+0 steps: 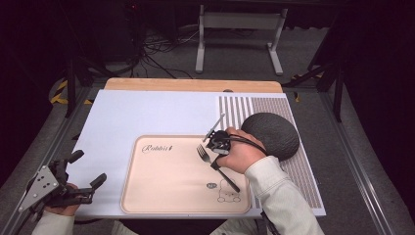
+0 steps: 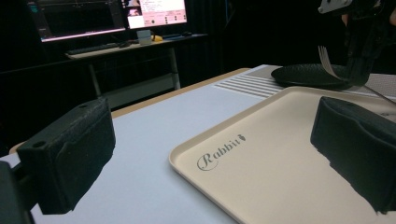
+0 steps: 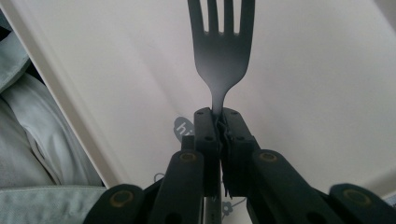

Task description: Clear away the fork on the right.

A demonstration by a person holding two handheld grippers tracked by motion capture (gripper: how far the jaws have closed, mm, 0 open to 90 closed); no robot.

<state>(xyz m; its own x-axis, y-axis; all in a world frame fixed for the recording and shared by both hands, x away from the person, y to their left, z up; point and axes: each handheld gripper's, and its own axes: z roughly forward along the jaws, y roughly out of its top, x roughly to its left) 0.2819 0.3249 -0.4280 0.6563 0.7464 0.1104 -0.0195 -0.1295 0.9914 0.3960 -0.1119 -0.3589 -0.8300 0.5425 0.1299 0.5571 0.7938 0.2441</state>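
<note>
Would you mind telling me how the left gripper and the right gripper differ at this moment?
The left gripper is open and holds nothing, while the right gripper is shut on the fork. The left gripper sits at the table's near left corner, beside the tray; the right gripper is over the tray, near the dark round mat. Both are hand-held with black jaws.

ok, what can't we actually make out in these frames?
- Fork tine tips: cut off by the top edge of the right gripper view.
- Fork handle: its middle is hidden by the hand in the high view; clamped inside the right gripper in the right gripper view.
- Small print on the tray: too small in the high view, behind the gripper in the right gripper view.
- Dark plate: partly behind the right gripper in the left gripper view.
</note>
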